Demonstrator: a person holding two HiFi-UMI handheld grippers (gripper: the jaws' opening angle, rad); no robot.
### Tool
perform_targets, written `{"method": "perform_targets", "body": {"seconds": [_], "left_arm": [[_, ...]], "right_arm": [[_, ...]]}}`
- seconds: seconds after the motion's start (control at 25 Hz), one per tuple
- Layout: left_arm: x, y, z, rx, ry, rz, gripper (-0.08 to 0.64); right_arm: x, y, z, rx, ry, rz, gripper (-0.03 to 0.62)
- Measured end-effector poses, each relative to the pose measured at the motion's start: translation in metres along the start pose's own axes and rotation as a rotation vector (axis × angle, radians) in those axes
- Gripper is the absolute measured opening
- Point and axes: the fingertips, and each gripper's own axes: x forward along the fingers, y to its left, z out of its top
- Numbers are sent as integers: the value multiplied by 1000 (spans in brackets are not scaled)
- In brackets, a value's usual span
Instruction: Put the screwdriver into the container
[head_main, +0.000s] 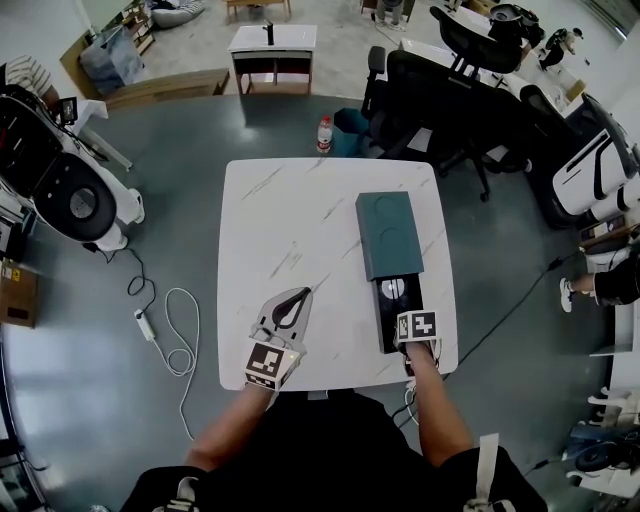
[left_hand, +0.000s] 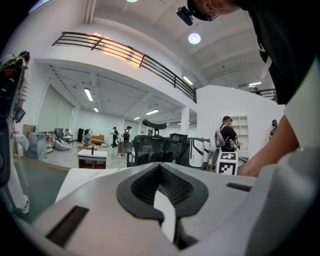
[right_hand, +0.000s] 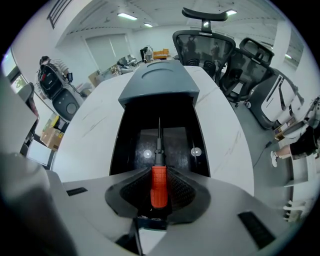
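Right gripper (right_hand: 159, 172) pinches the screwdriver (right_hand: 158, 187) by its orange handle, shaft pointing into the open container (right_hand: 131, 142); lowering and release seemingly remain. Left gripper (head_main: 290, 308), jaws pressed together, holds nothing.

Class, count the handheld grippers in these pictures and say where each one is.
2. The left gripper hangs over the table's near left part, jaws shut and empty. The right gripper points down over the open container, jaws shut on the screwdriver. No others show.
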Motion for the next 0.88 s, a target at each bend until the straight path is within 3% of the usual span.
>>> {"method": "perform_targets", "body": {"seconds": [0.56, 0.68, 0.88], "left_arm": [[-2, 10, 1, -23, -11, 28, 5], [-1, 9, 0, -20, -10, 30, 5], [1, 6, 1, -12, -9, 28, 5]], "right_arm": [[5, -1, 0, -18, 28, -44, 129], [-6, 4, 9, -40, -15, -41, 137], [-49, 19, 38, -108, -172, -22, 160]]}}
